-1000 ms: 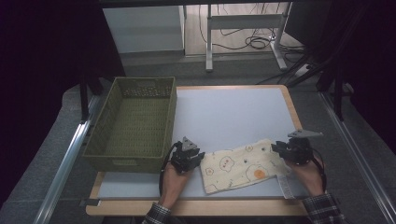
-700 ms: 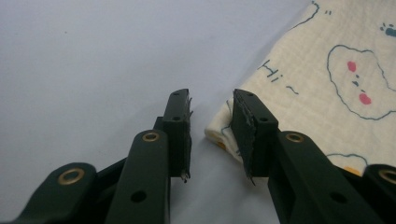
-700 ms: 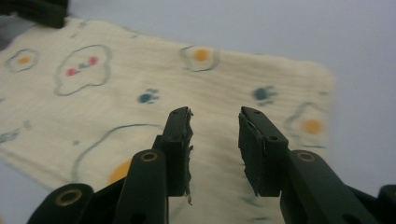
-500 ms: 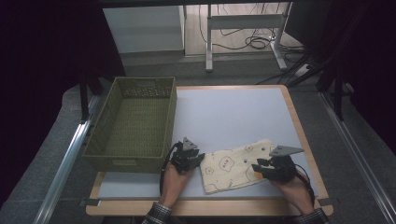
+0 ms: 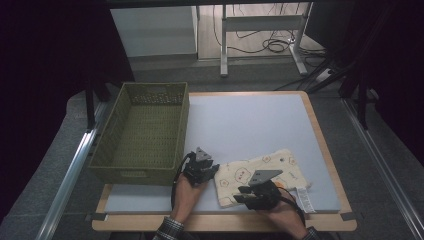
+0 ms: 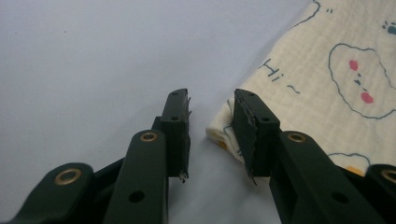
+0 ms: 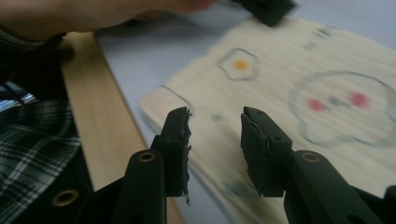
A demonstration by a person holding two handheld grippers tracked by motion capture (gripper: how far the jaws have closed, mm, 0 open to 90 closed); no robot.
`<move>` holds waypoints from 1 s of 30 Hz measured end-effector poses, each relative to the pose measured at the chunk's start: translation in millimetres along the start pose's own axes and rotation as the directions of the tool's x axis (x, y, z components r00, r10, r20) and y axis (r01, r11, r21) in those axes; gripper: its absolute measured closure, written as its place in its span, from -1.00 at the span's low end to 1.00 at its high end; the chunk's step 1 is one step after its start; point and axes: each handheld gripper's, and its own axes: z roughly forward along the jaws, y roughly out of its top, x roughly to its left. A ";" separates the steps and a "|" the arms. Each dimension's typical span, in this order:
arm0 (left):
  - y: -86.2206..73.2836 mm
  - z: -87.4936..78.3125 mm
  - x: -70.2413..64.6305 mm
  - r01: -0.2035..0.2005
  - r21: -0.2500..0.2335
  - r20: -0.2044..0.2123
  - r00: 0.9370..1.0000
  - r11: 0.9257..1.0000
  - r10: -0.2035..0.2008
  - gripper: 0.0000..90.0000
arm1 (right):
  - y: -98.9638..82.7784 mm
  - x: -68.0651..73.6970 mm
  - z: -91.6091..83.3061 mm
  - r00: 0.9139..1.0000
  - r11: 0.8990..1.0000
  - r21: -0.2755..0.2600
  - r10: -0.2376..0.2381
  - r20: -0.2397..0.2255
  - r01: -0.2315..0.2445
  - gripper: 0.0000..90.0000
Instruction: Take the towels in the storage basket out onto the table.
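My left hand-held gripper [image 6: 212, 116] stands spread beside the cloth's [image 5: 262, 175] corner; my right hand-held gripper [image 7: 215, 135], jaws just widening, hovers spread over its 6 o'clock edge on the table [image 5: 250, 125]. Risk: a shallow pinch slips off the folded layers.

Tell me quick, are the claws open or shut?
Left claw: open, holding nothing, beside the cloth corner.
Right claw: open, empty, over the cloth.

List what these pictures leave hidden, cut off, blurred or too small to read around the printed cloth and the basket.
- High view: the right gripper covers the cloth's near edge.
- High view: the white label is too small to read.
- Right gripper view: the print is blurred.
- Left gripper view: one of the fingers hides part of the cloth's corner.
- High view: the basket's near wall hides part of its floor.
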 end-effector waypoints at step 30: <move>2.4 -1.9 -2.4 0.002 -0.033 0.030 1.000 0.999 -0.001 0.95 | 8.1 31.7 27.3 0.992 0.993 0.002 -0.116 0.047 0.116 0.93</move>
